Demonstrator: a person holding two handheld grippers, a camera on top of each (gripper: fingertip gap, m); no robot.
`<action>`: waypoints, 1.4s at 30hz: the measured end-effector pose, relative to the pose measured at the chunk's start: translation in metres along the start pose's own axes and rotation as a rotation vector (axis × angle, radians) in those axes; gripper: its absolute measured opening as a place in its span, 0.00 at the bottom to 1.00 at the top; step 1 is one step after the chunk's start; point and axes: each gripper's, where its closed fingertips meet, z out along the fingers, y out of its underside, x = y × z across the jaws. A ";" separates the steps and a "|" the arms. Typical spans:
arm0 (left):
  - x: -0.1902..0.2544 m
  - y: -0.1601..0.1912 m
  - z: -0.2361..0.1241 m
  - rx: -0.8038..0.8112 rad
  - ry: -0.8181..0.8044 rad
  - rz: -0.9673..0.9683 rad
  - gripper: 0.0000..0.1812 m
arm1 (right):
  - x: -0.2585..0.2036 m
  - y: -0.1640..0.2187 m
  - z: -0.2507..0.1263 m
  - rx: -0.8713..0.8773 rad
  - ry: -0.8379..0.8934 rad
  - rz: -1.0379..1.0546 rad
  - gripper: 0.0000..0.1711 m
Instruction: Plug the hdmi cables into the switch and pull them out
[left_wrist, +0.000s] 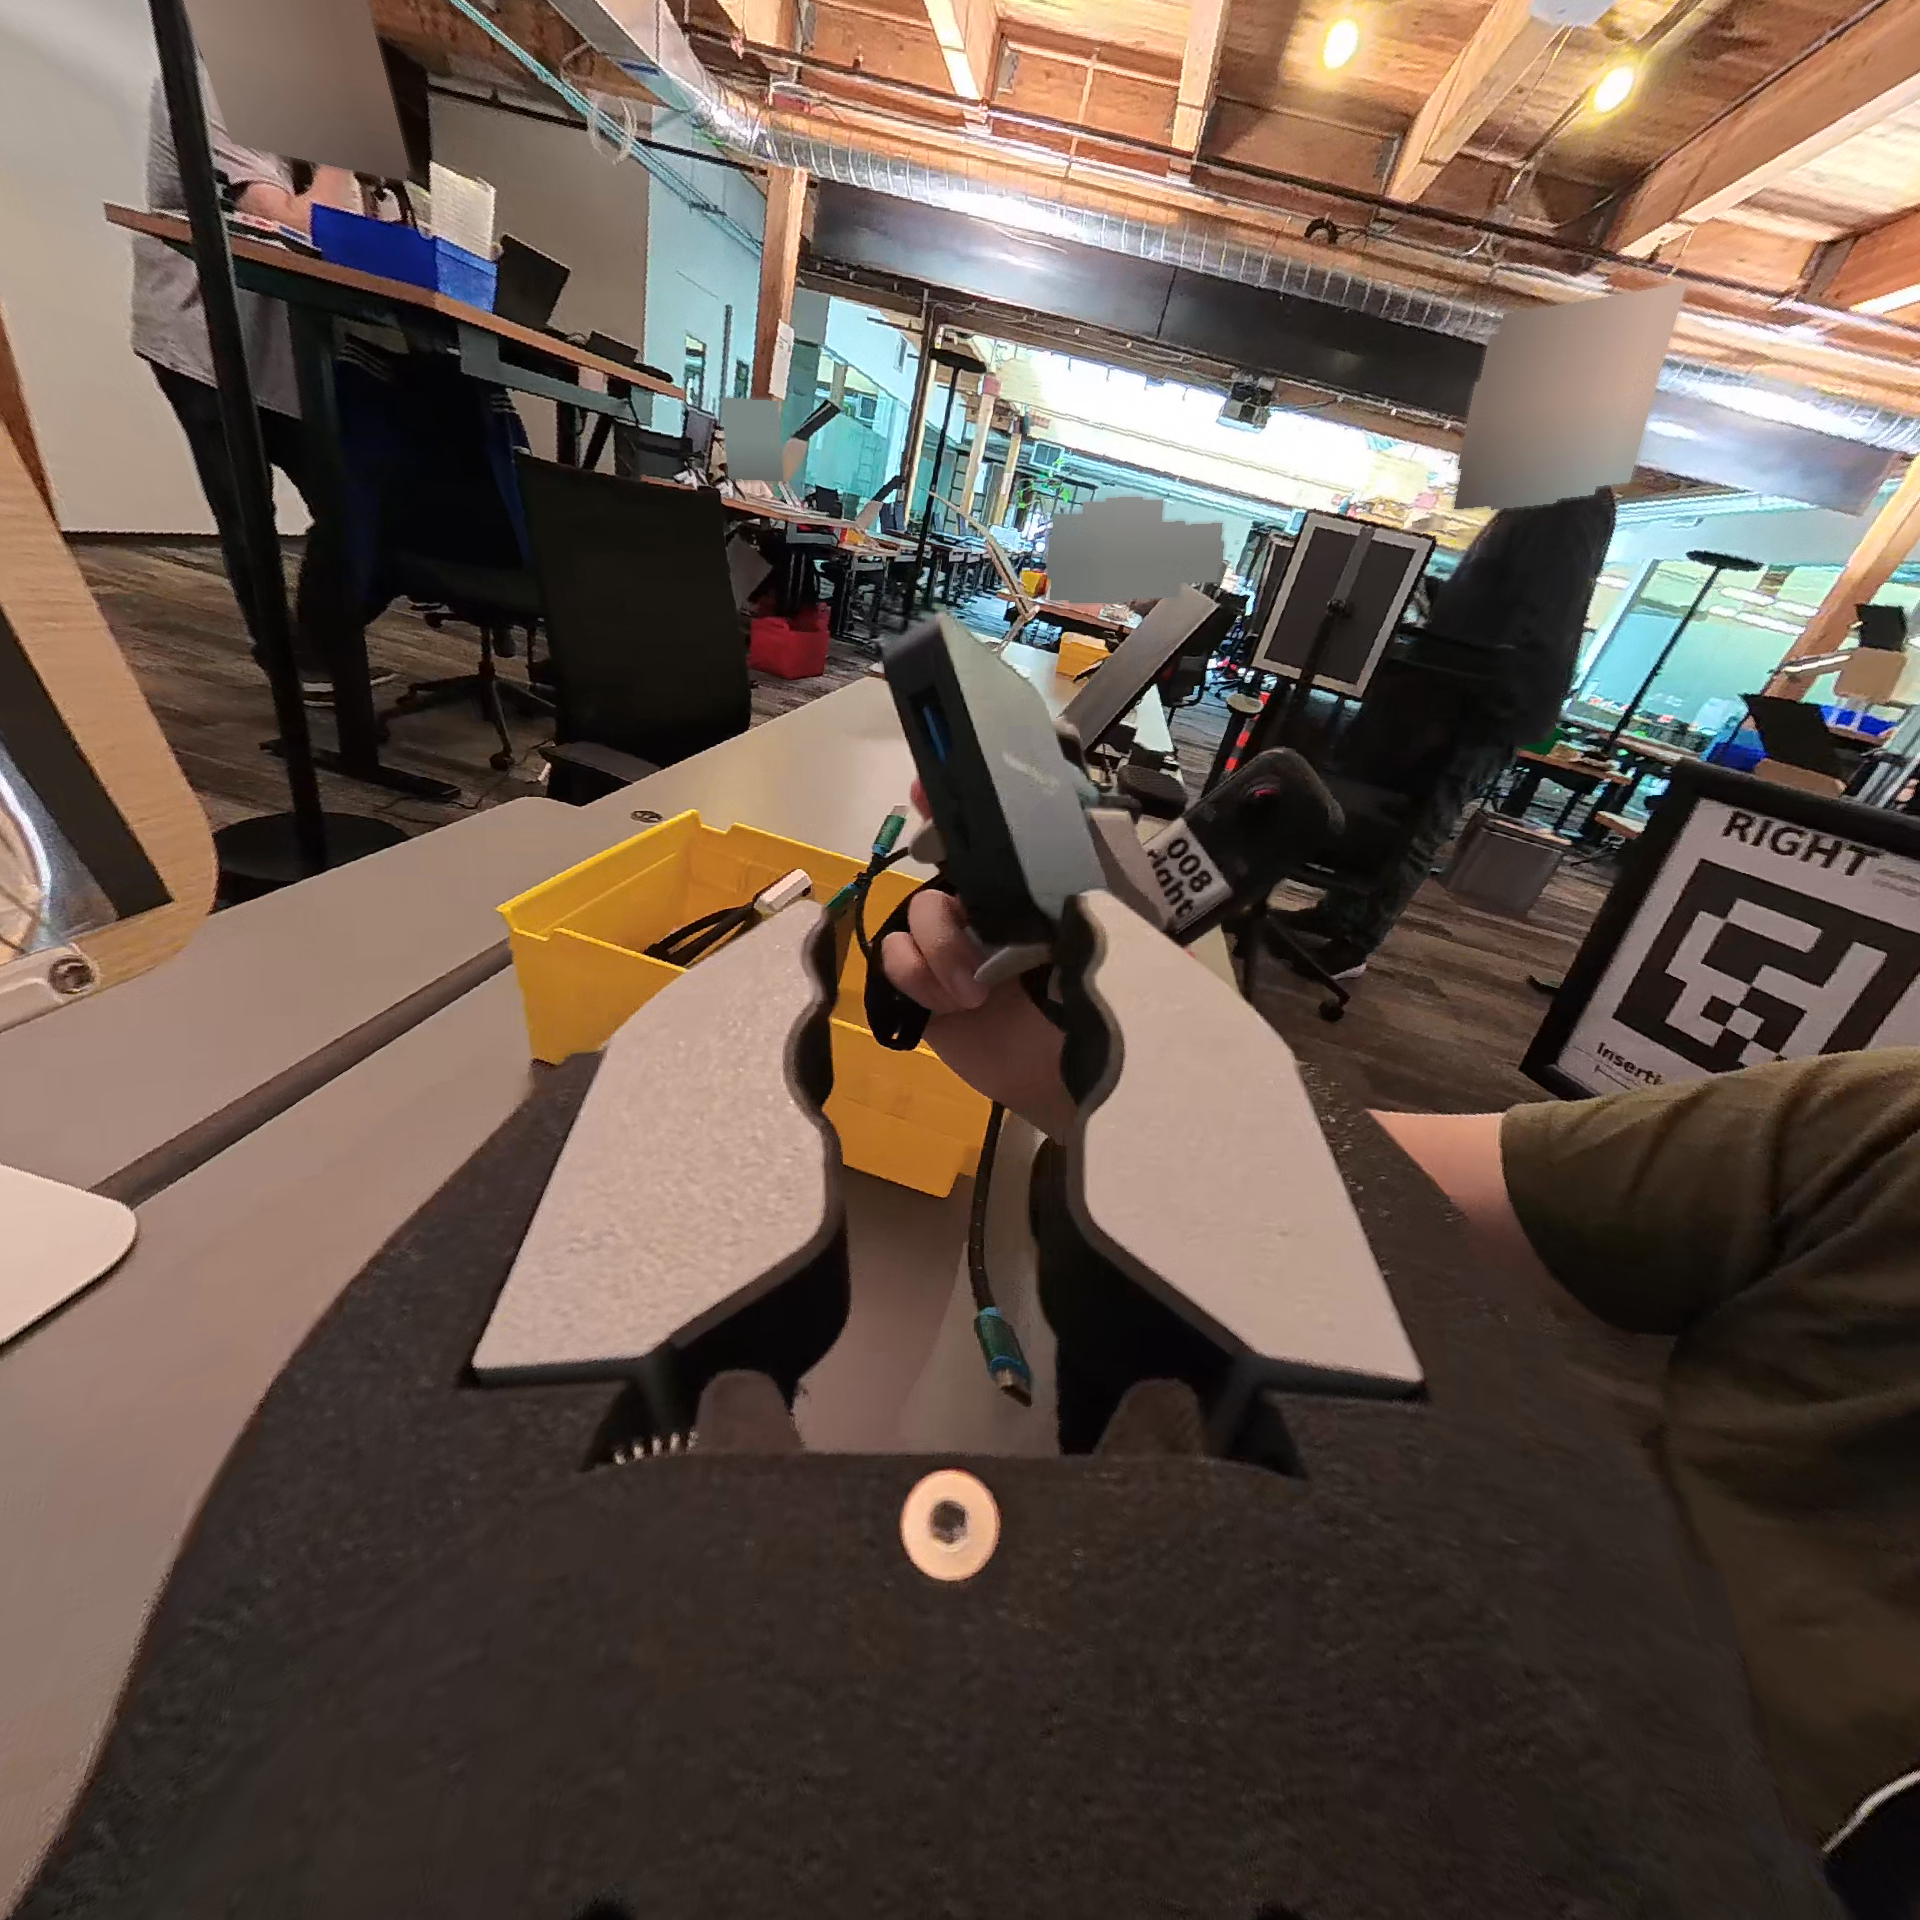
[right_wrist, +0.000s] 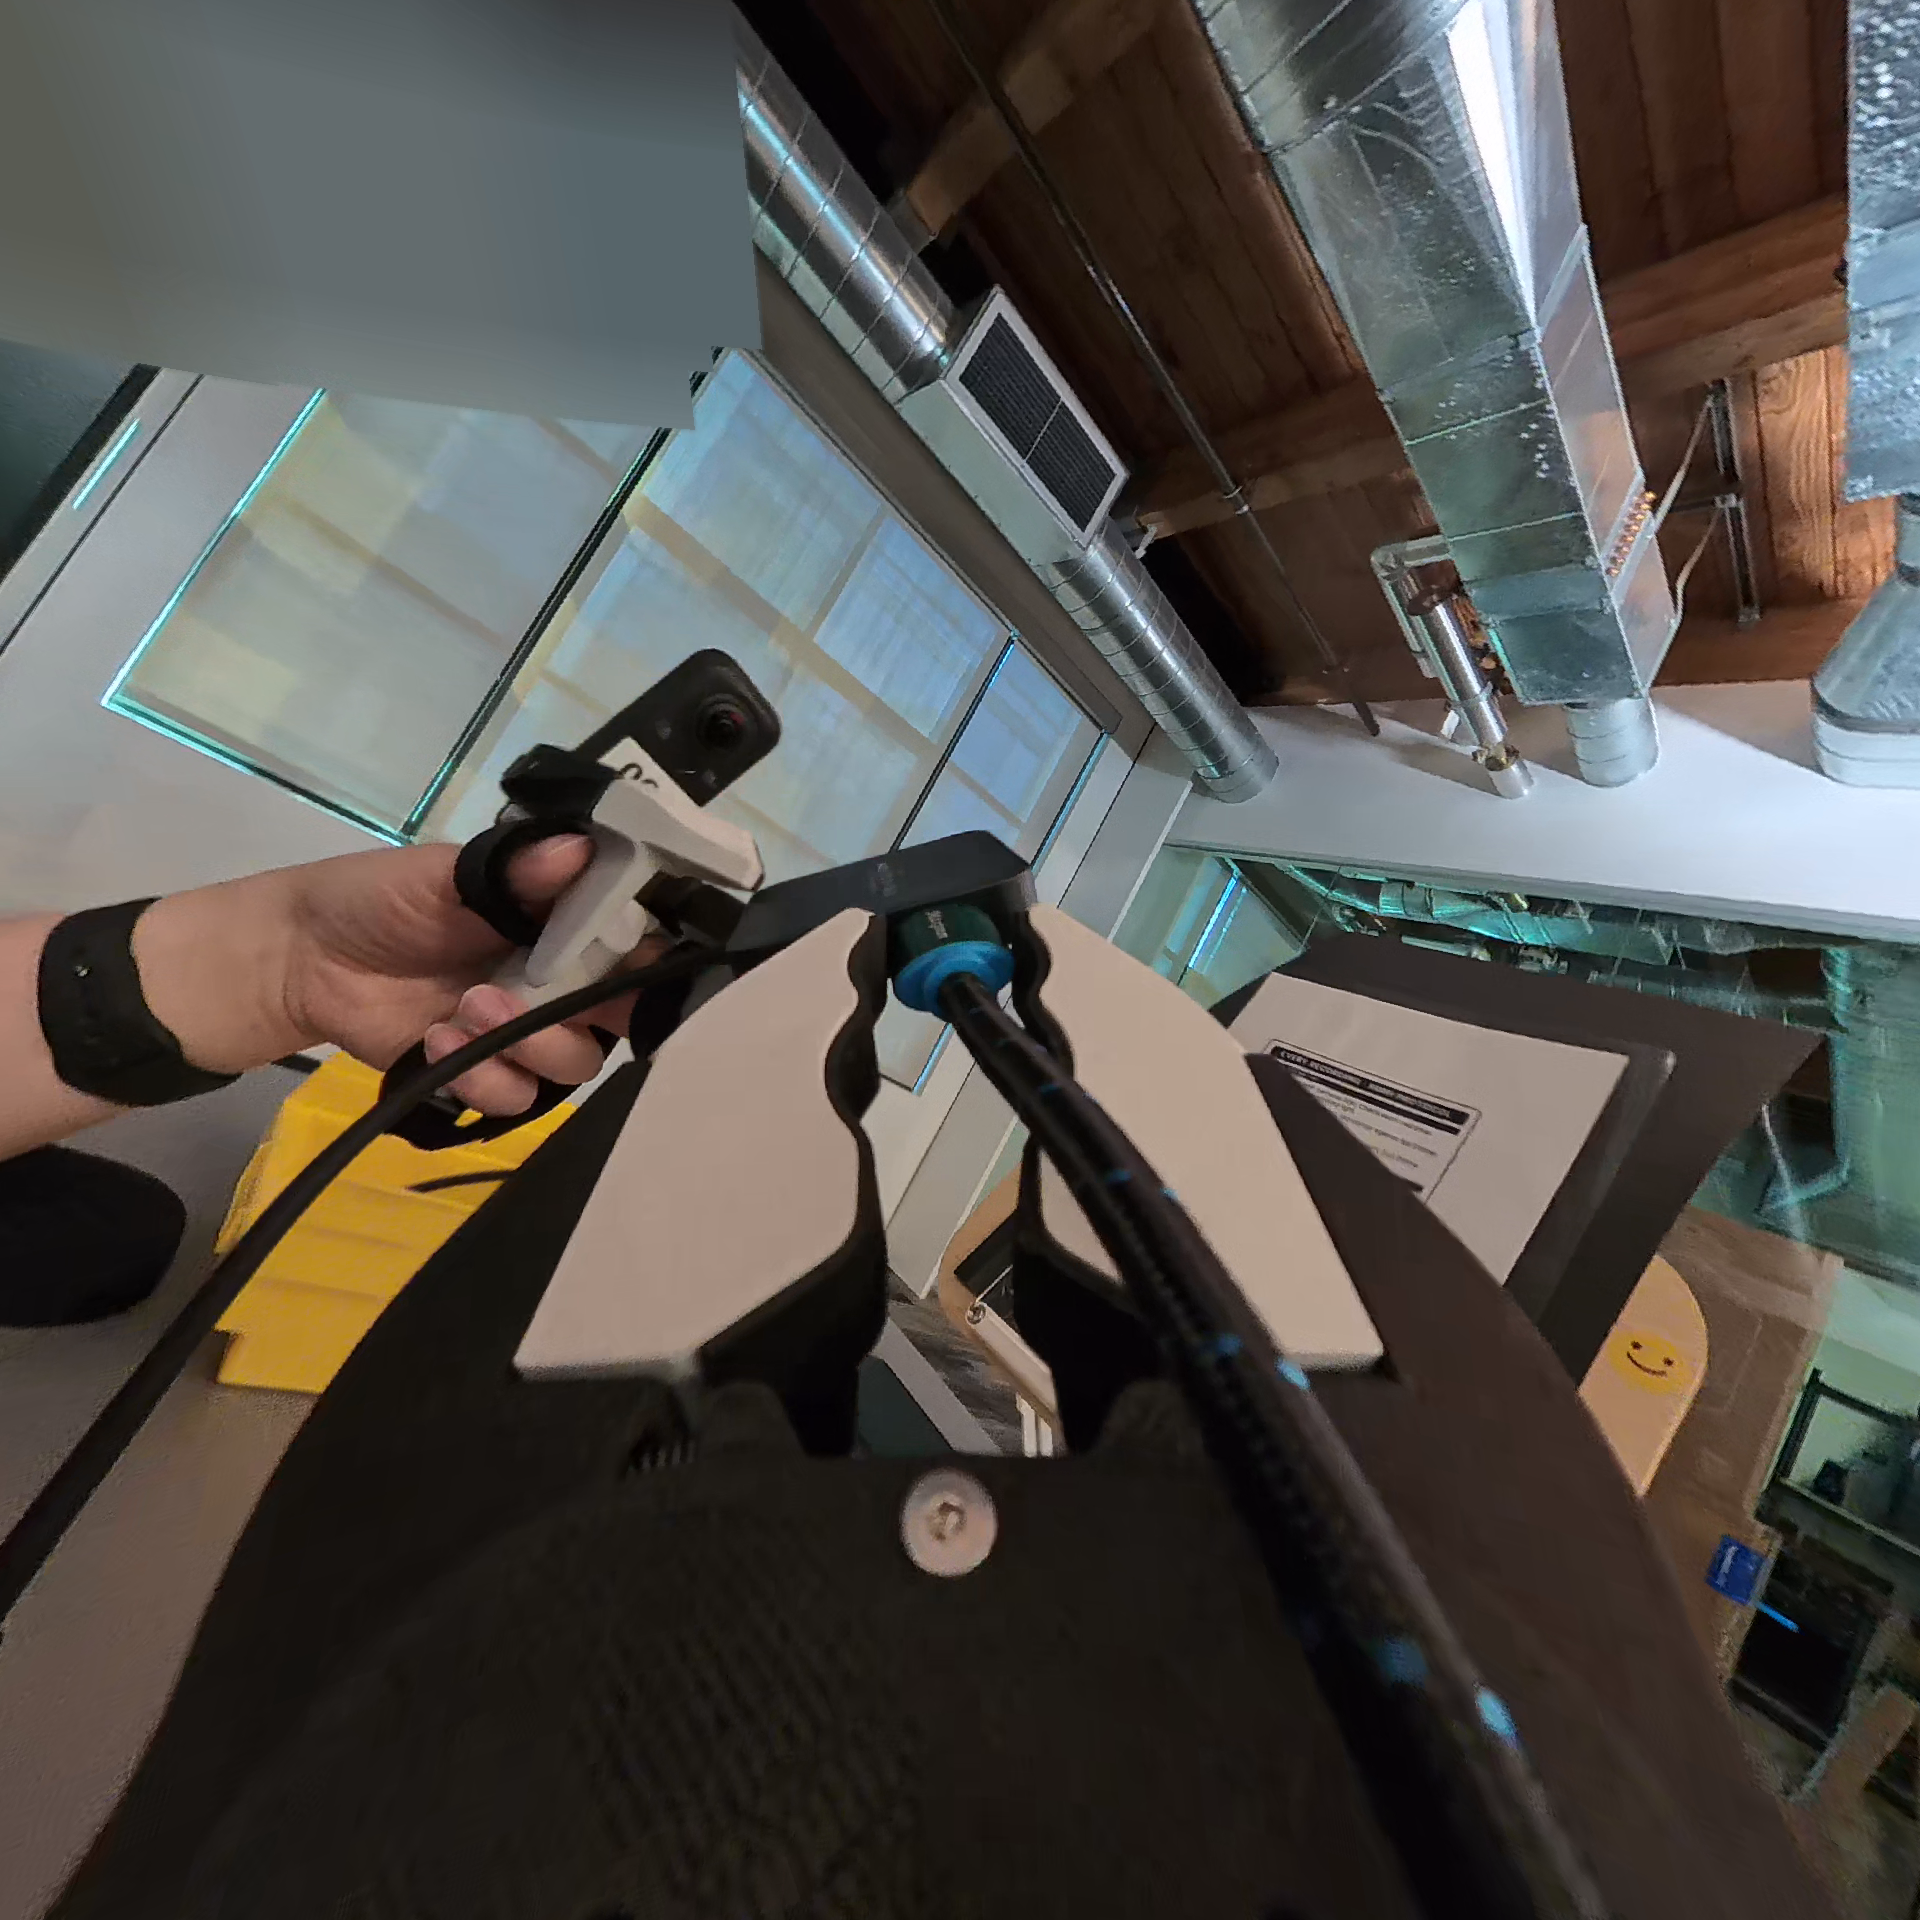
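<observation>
Grey left gripper (left_wrist: 951, 935): nearest in its own view, its two pale plates stand moderately apart with nothing between them.
Loose plug (left_wrist: 1003, 1351): a teal-sleeved HDMI end hangs free low in that gap on a black cable, over the table.
Right hand (left_wrist: 966, 977): seen through the gap, wrapped around the handle of the other tool.
Right gripper (right_wrist: 945, 925): clamped on the lower end of the switch, one finger on each flat face.
Switch (left_wrist: 987, 769): a slim dark grey box held clear of the table, tilted with its top toward 11 o'clock in the left wrist view.
Green plug (right_wrist: 935, 935): with its blue collar, seated in the end of the switch, between the right fingertips.
Braided cable (right_wrist: 1122, 1174): black with blue flecks, runs from that plug toward 5 o'clock over the right tool's body.
Left hand (right_wrist: 374, 956): at 9 o'clock of the switch in the right wrist view, a black band on the wrist, holding the left tool just beside the box.
Yellow bin (left_wrist: 582, 956): on the table (left_wrist: 312, 1039) at 9 o'clock of the switch, with dark cables inside.
Marker board (left_wrist: 1766, 966): black-and-white pattern in a frame, at 3 o'clock, farther off.
Office chair (left_wrist: 634, 613): black, beyond the table at 11 o'clock.
</observation>
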 end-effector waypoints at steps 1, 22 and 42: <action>0.002 0.000 0.001 0.004 0.012 -0.008 0.23 | -0.003 0.000 0.000 0.002 -0.015 -0.015 0.14; -0.010 0.016 0.000 -0.157 -0.151 0.201 0.24 | 0.010 0.002 -0.009 0.054 -0.028 0.128 0.14; -0.008 0.037 -0.005 -0.321 -0.172 0.329 0.24 | -0.010 -0.003 -0.003 0.036 -0.091 0.013 0.14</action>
